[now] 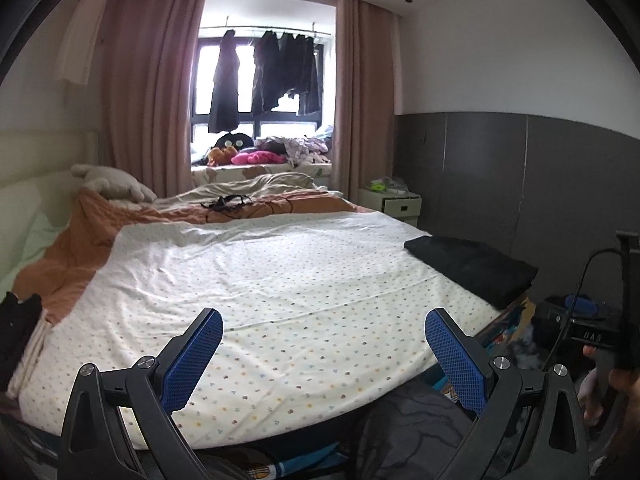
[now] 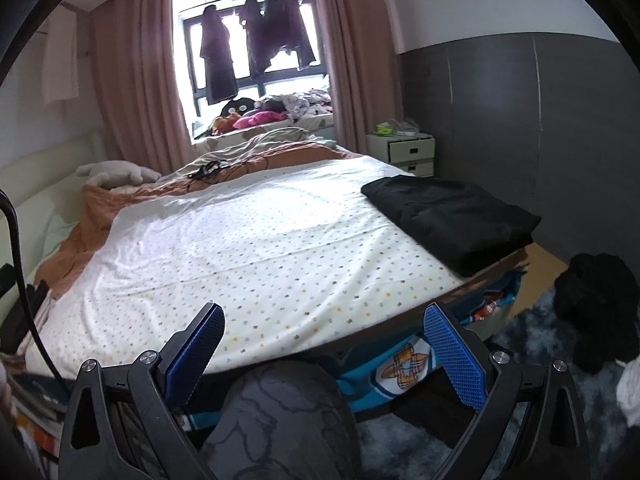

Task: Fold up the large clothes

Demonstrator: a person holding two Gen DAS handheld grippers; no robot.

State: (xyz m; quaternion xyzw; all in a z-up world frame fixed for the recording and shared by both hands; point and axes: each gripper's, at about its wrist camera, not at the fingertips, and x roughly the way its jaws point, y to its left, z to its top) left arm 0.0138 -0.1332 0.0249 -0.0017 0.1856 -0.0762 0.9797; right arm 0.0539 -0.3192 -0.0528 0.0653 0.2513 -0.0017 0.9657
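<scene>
From my remote seat, at the far left edge of the bed I see a dark garment [image 1: 18, 328] bunched beside the orange blanket [image 1: 76, 256], only partly in view. My left claw [image 1: 324, 354] hangs above the near edge of the bed with its blue-padded fingers spread wide and nothing between them; under it lies the dotted white sheet [image 1: 280, 280], smooth and bare in the middle. Farther back a stuffed toy [image 1: 108, 184] rests by the headboard, a tangle of black cords [image 1: 228, 202] sits on the rumpled bedding, and dark clothes [image 1: 264, 76] hang on a rail in the window. Moving right, my right claw [image 2: 324, 350] is likewise released, fingers wide apart and holding nothing, hovering over the bed's near edge above a patterned knee [image 2: 280, 420]. The folded black garment [image 2: 452, 216] lies on the right-hand corner of the bed, well apart from both claws. Beyond it stands a white nightstand [image 2: 404, 150], and on the floor at the far right sits another black heap of clothing [image 2: 596, 304] on a shaggy grey rug [image 2: 520, 344].
</scene>
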